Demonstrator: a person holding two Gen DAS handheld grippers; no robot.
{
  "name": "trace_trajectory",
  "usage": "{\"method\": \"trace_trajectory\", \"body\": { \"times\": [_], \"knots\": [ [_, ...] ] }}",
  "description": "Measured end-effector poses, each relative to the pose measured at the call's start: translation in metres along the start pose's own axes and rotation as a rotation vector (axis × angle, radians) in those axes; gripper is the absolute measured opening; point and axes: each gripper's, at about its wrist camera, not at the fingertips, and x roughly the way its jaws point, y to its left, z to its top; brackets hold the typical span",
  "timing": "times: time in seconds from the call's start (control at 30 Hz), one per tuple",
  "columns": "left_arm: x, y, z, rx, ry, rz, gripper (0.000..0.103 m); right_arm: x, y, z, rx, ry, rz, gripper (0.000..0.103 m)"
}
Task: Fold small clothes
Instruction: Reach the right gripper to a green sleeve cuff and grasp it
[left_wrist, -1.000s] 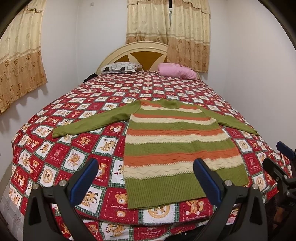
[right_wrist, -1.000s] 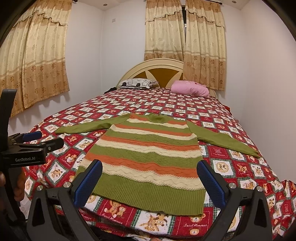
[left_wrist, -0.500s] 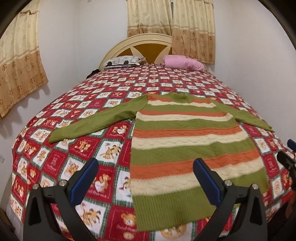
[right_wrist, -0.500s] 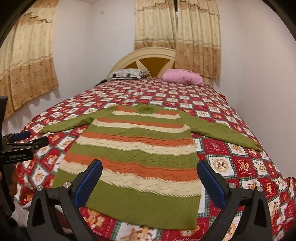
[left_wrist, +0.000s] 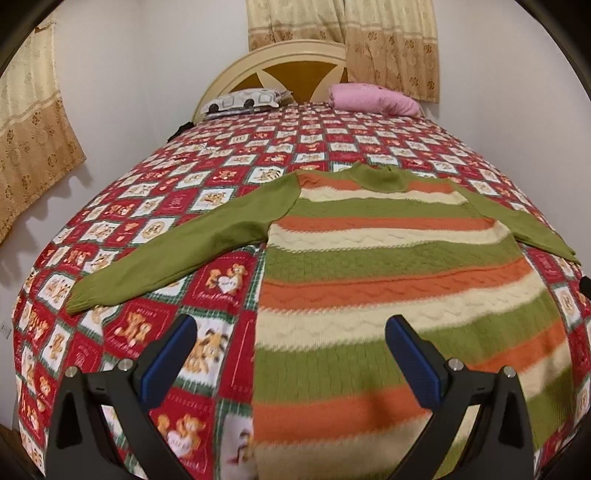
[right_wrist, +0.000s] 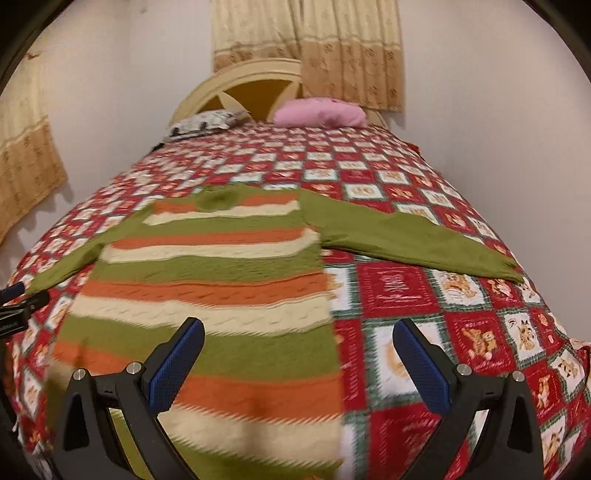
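Here, a knitted sweater with green, orange and cream stripes and plain green sleeves (left_wrist: 388, 280) lies flat, front down or up I cannot tell, on the red patchwork bedspread printed with teddy bears (left_wrist: 155, 229), hem toward me and collar toward the headboard. Both sleeves are spread outward. My left gripper (left_wrist: 291, 363) hangs with its blue-padded jaws wide apart and empty over the sweater's left side edge near the hem; my right gripper (right_wrist: 297, 363) is equally wide and empty over the right side edge. The step in hand appears to be the approach for a first grasp. To do it well, I should bring each gripper down onto the hem corner on its side, pinch both knit layers together, and lift evenly so the stripes stay aligned.
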Motion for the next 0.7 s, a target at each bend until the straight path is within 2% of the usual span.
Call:
{"method": "trace_trajectory", "body": {
  "times": [0.13,0.37,0.43,0.57,0.7],
  "knots": [
    [0.018,-0.006,0.011,0.010,0.021,-0.005,0.103,0.025,-0.025,0.010,0.039,0.040,-0.030,0.102],
    [0.049,-0.018,0.032,0.029,0.010,-0.009,0.103,0.064,-0.086,0.025,0.157,0.087,-0.065,0.102],
    [0.060,-0.021,0.035,0.038,0.018,-0.014,0.103,0.074,-0.111,0.028,0.204,0.097,-0.103,0.102],
    [0.082,-0.022,0.041,0.059,0.036,0.028,0.103,0.086,-0.160,0.032,0.289,0.109,-0.164,0.102],
    [0.097,-0.019,0.044,0.050,0.062,0.047,0.103,0.094,-0.215,0.036,0.414,0.106,-0.194,0.102]
  ]
}}
